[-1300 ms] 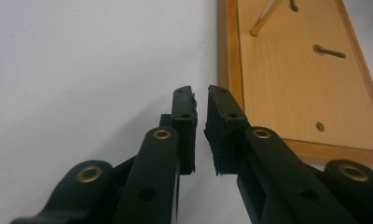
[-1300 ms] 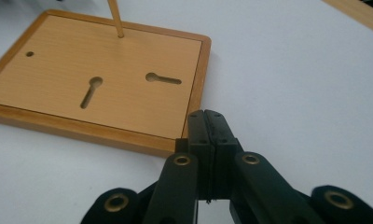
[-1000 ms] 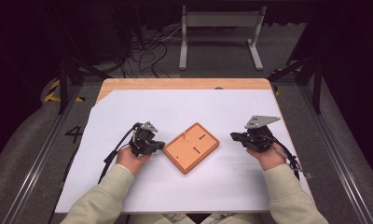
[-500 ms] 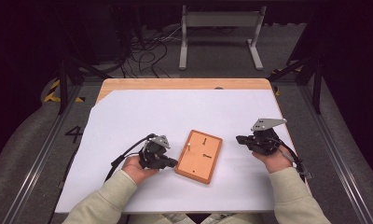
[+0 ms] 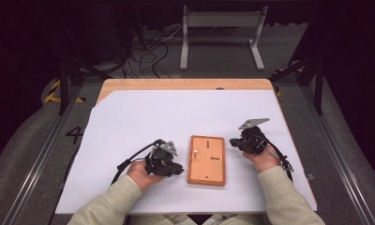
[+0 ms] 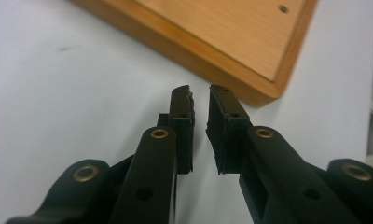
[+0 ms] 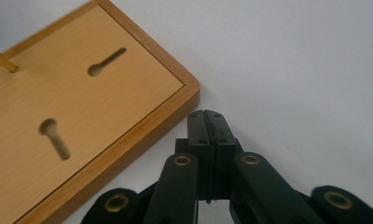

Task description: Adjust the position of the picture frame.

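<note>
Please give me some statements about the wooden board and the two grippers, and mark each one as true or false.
1. The wooden board lies flat on the white sheet. True.
2. The right gripper holds the board. False: its jaws are shut on nothing, just beside the board's edge.
3. The left gripper has a narrow gap between its jaws. True: they have just been opening, with nothing between them.
4. The board has two keyhole-shaped slots. True.
5. The board stands upright on its edge. False: it lies flat.
</note>
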### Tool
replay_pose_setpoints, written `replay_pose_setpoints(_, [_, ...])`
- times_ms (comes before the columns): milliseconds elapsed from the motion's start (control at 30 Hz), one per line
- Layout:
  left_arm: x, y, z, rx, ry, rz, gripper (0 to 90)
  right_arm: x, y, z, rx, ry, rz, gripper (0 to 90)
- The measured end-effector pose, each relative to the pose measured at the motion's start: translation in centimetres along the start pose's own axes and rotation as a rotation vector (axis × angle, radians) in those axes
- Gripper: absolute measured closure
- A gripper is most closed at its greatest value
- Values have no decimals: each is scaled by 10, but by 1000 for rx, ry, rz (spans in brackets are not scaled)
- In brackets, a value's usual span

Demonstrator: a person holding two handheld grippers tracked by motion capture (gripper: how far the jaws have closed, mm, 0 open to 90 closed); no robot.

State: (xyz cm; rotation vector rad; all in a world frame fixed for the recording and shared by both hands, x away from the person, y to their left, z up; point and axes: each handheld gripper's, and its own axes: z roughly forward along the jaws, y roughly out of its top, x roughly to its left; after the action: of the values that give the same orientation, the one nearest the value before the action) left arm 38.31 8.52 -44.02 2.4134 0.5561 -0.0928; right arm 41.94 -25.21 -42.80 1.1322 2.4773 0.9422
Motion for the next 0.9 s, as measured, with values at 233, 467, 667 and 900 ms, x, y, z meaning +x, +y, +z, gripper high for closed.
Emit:
replay_pose_setpoints(233, [13, -9, -23, -90, 50, -67, 795, 7, 17, 29, 72, -17, -15, 900])
replay_pose_setpoints(467, [23, -16, -42, -168, 98, -117, 824, 26, 44, 57, 55, 46, -73, 900])
replay_pose_setpoints(667, [37, -23, -49, -214, 138, -187, 845, 40, 56, 65, 44, 81, -158, 900])
replay_pose_setpoints(900, [51, -22, -50, -241, 191, -245, 896, 51, 33, 16, -18, 122, -201, 900])
